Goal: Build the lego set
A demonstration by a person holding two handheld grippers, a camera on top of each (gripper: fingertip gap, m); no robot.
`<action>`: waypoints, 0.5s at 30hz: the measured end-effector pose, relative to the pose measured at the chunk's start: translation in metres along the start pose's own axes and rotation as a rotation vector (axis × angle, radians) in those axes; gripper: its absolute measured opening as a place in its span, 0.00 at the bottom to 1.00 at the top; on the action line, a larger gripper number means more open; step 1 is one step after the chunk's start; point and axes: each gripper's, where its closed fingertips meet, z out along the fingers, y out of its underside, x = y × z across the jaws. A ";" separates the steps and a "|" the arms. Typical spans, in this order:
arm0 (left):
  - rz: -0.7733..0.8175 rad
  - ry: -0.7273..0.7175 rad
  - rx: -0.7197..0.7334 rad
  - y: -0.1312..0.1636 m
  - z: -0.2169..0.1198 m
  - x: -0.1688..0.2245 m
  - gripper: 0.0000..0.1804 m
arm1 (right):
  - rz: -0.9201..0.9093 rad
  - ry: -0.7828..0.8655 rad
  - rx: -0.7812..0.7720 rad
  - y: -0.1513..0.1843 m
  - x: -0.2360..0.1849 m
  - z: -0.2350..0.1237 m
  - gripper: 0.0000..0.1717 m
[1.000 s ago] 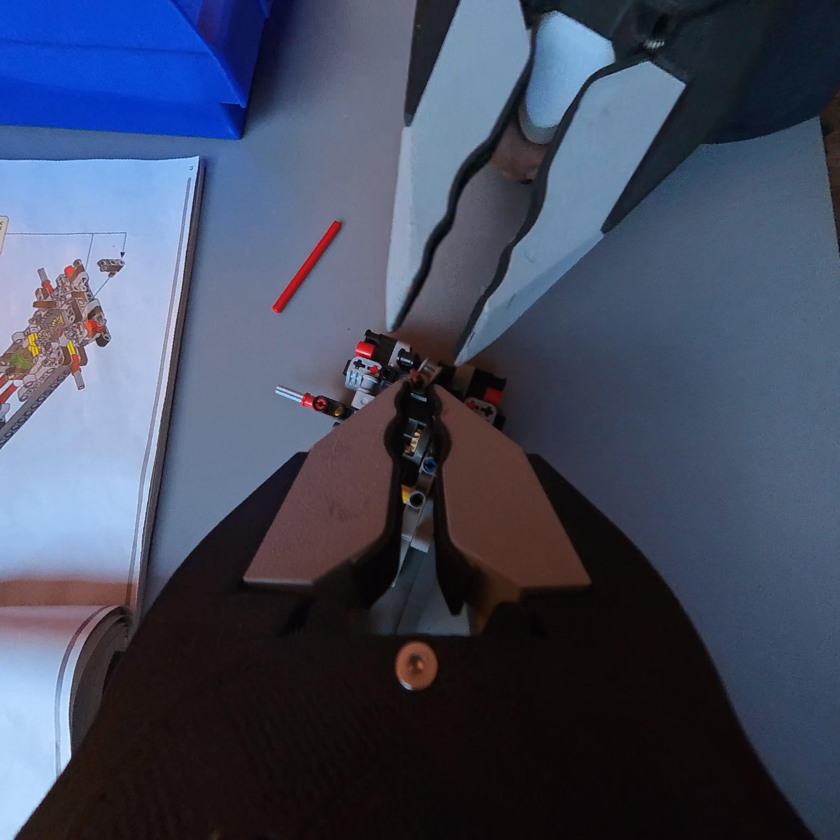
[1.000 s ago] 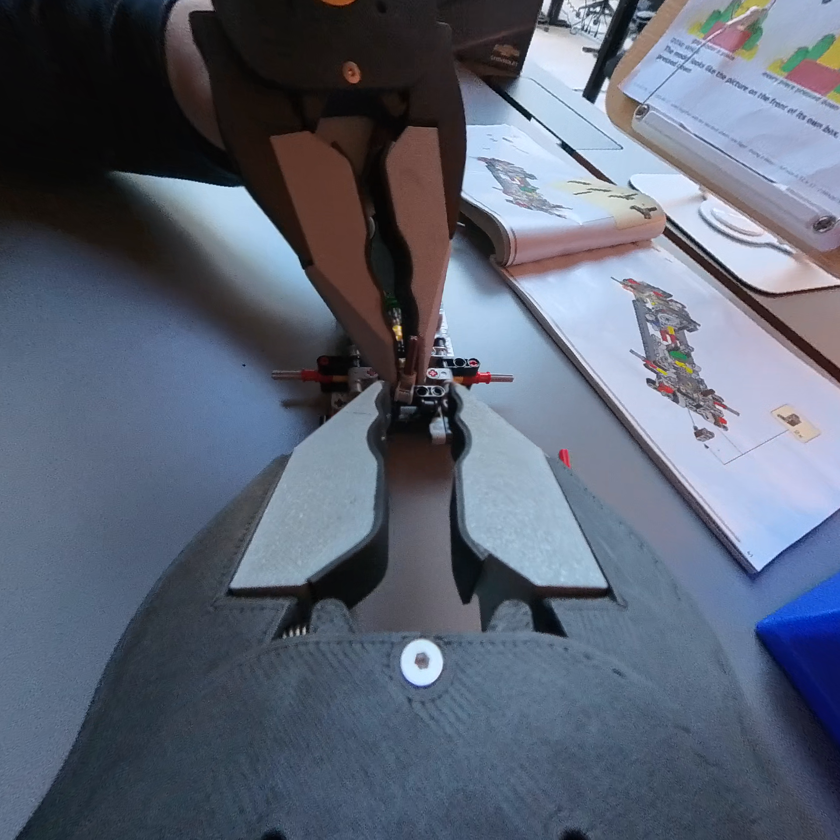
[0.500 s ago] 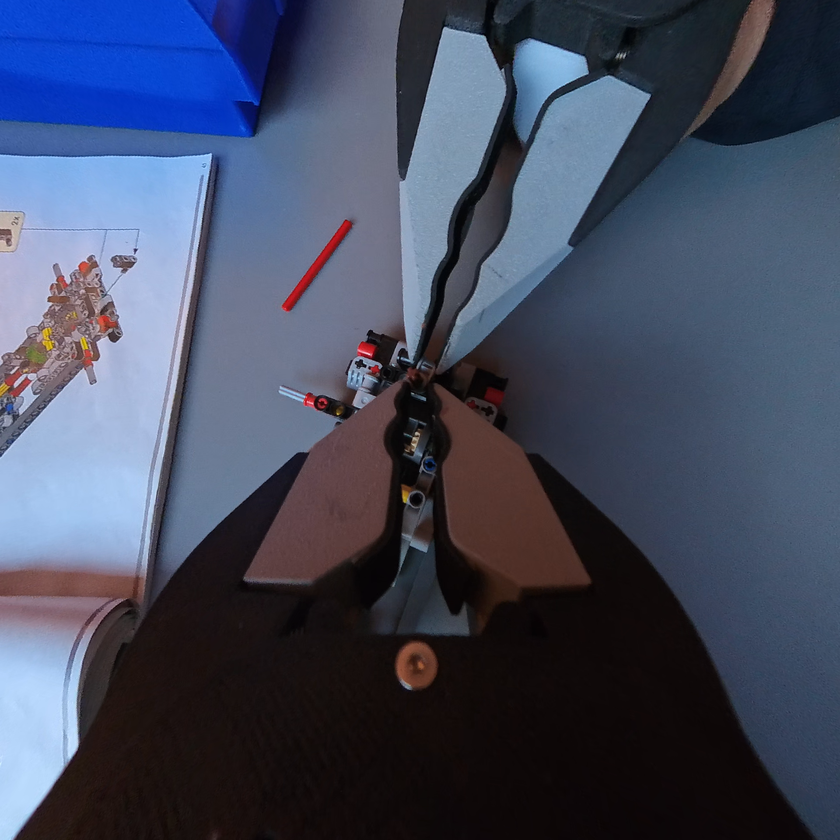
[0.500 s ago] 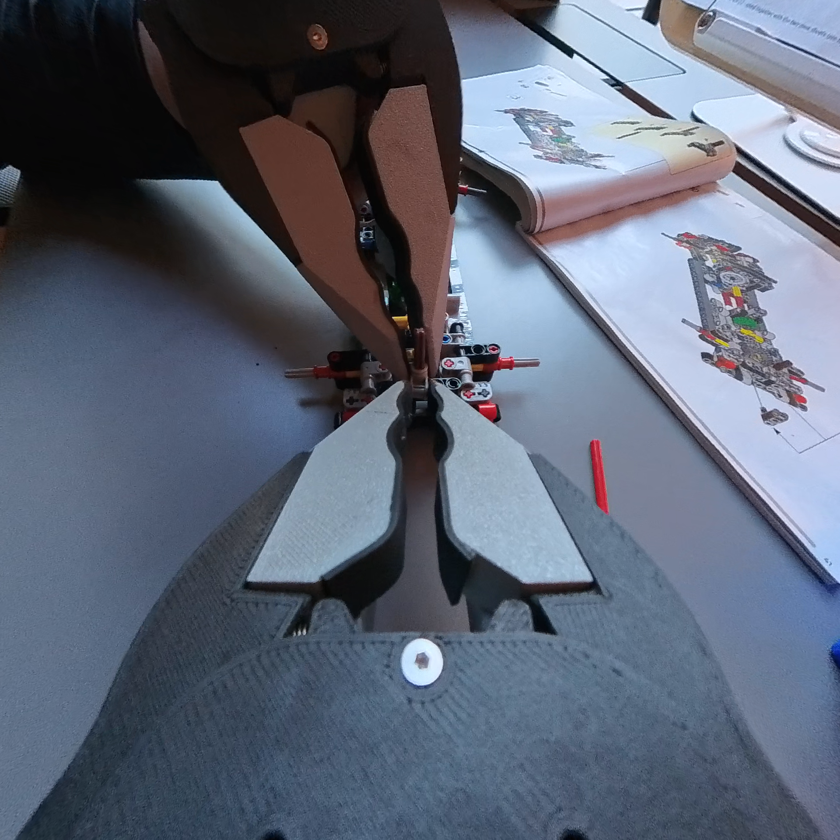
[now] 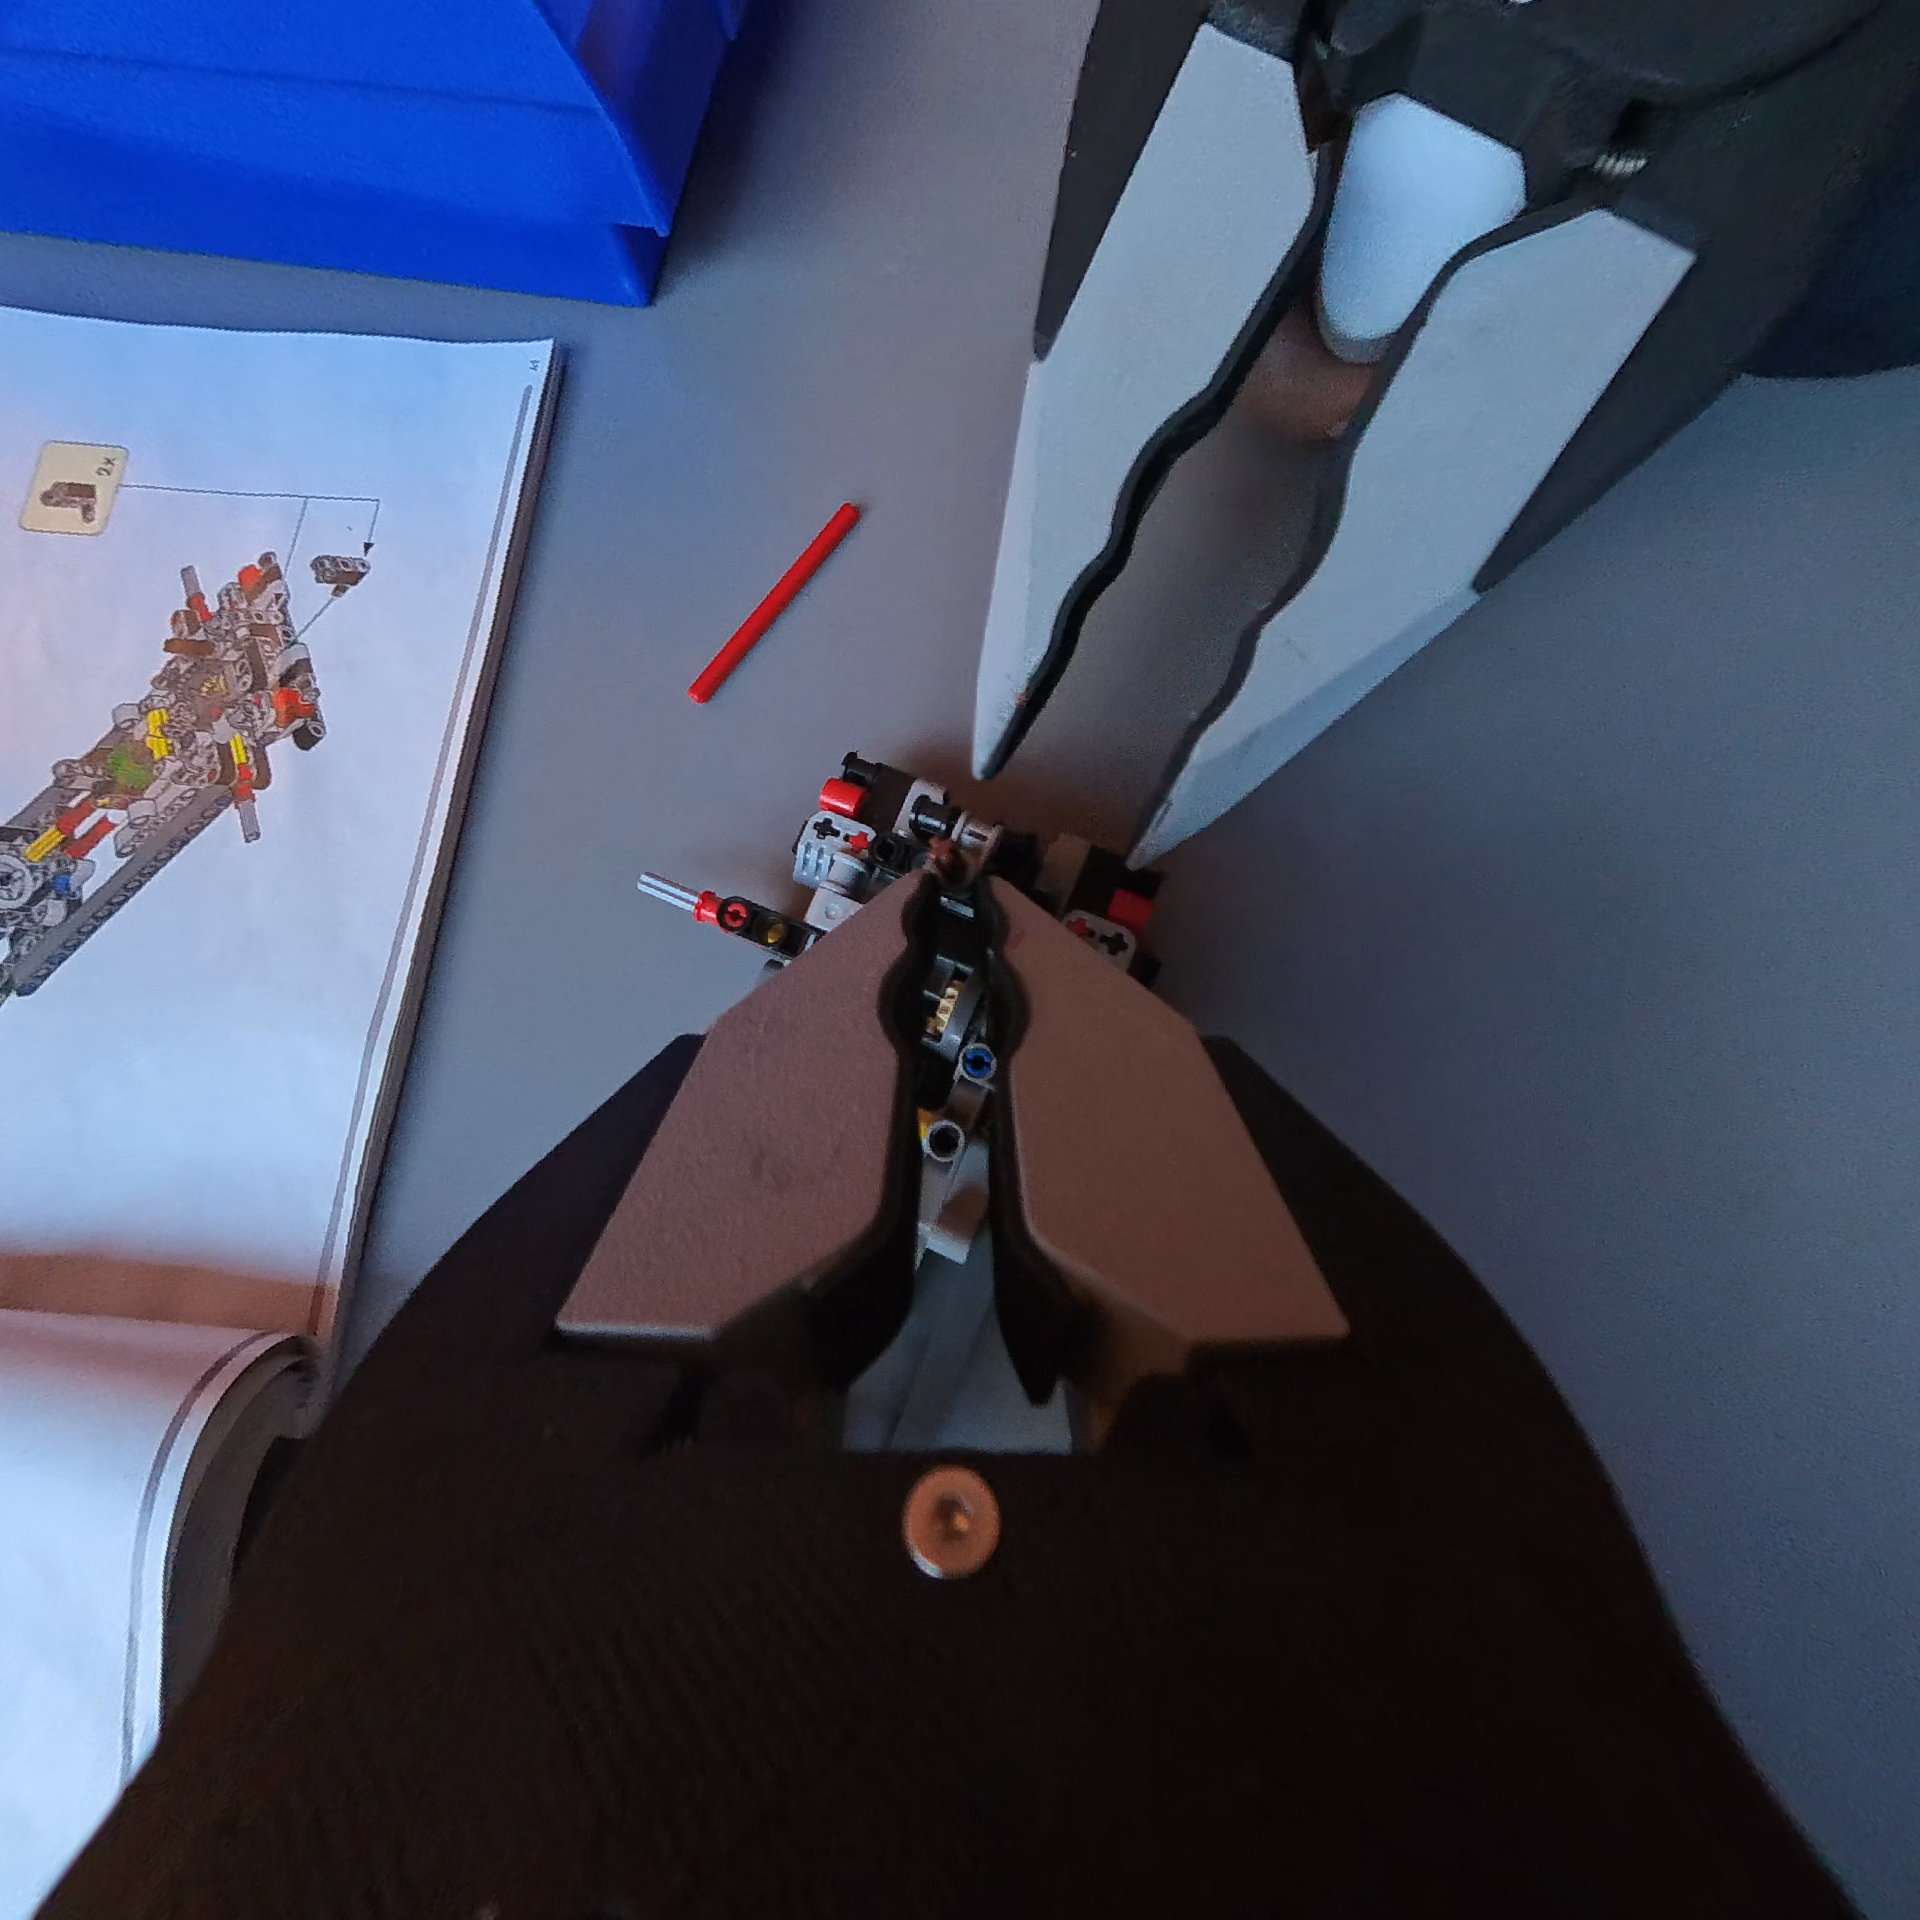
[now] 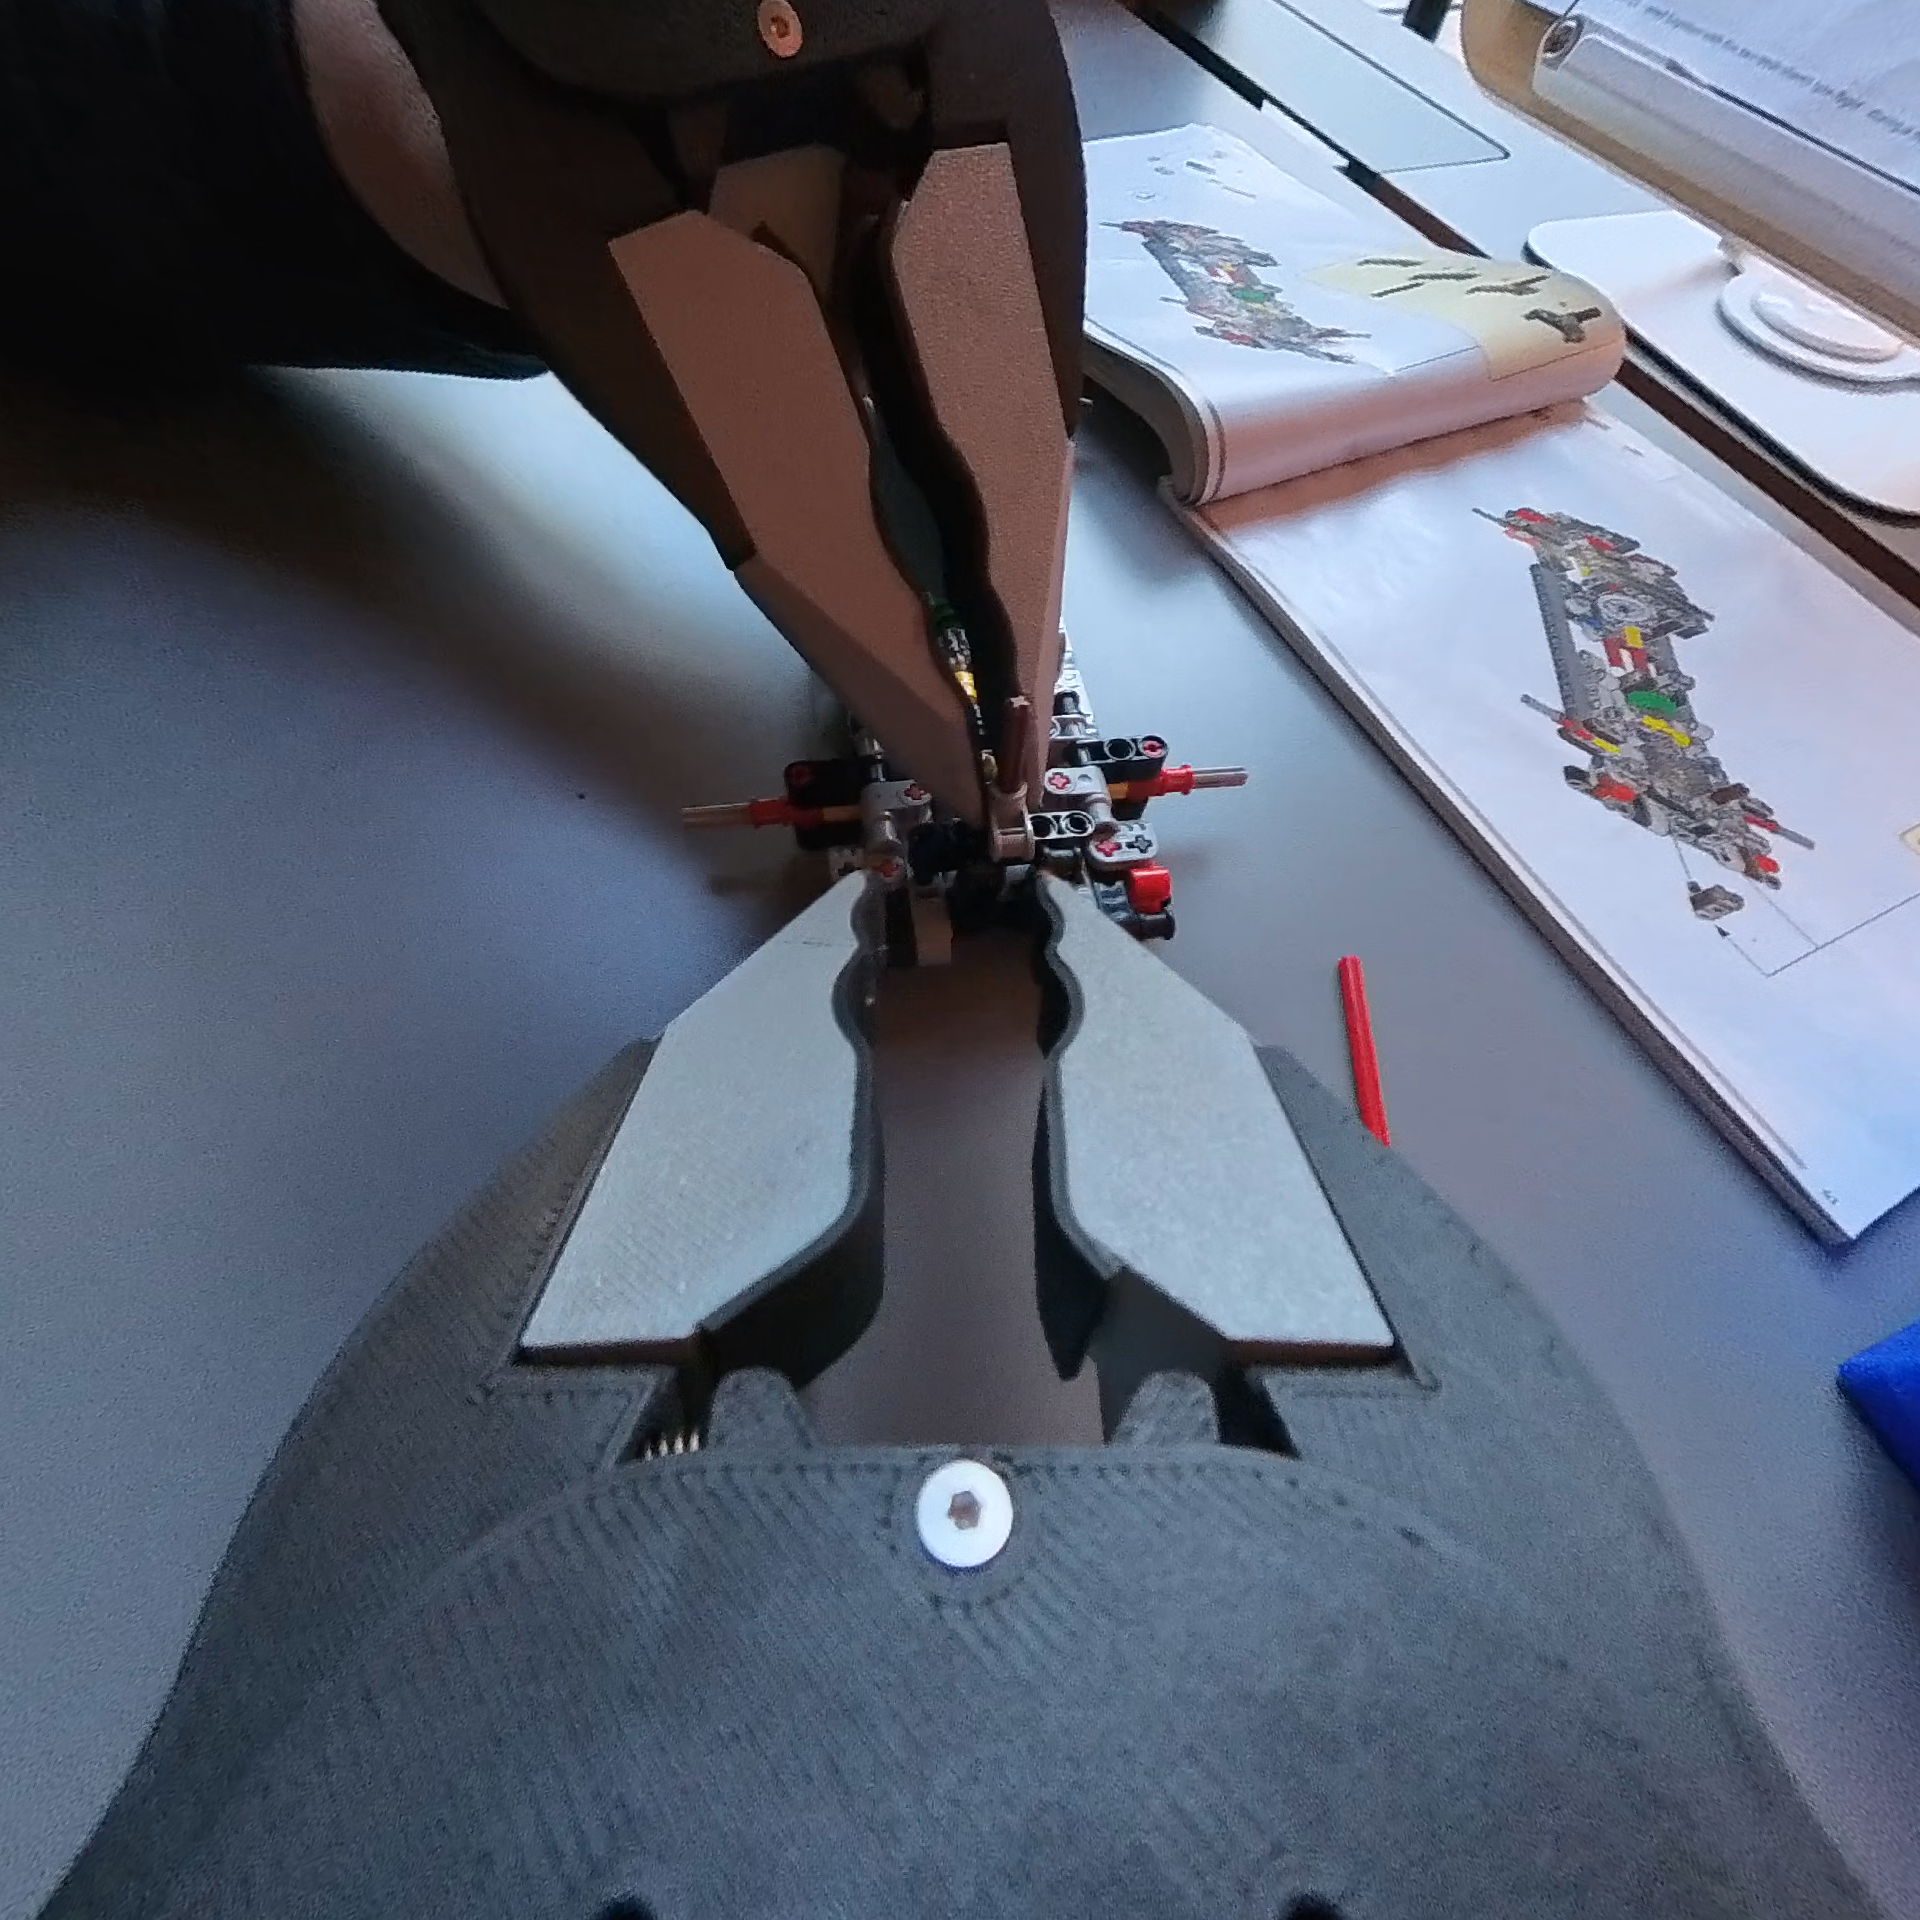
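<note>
Brick-built chassis (image 6: 997, 831) is clamped by the left gripper (image 5: 951, 883), while the right gripper (image 6: 951, 894) is spread just beside it, unclenched.

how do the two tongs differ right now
The left tongs have brown fingers nearly closed, pinched on a thin brown rod at the tips; the right tongs have grey fingers spread apart with nothing gripped. The left tongs come down steeply onto the brick model, while the right tongs lie low, tips beside it. Both meet at the same model on the grey table.
</note>
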 end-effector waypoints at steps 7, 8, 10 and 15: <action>-0.016 0.032 0.018 -0.003 -0.002 0.001 0.03 | 0.071 -0.034 -0.069 0.007 0.002 0.009 0.05; -0.015 0.040 0.028 -0.005 -0.003 0.001 0.04 | 0.079 -0.038 -0.072 0.007 0.002 0.010 0.04; -0.018 0.056 0.037 -0.008 -0.004 0.001 0.04 | 0.098 -0.048 -0.073 0.007 0.002 0.012 0.03; 0.017 0.087 0.006 -0.007 -0.002 0.002 0.03 | 0.116 -0.072 -0.106 0.010 0.001 0.016 0.03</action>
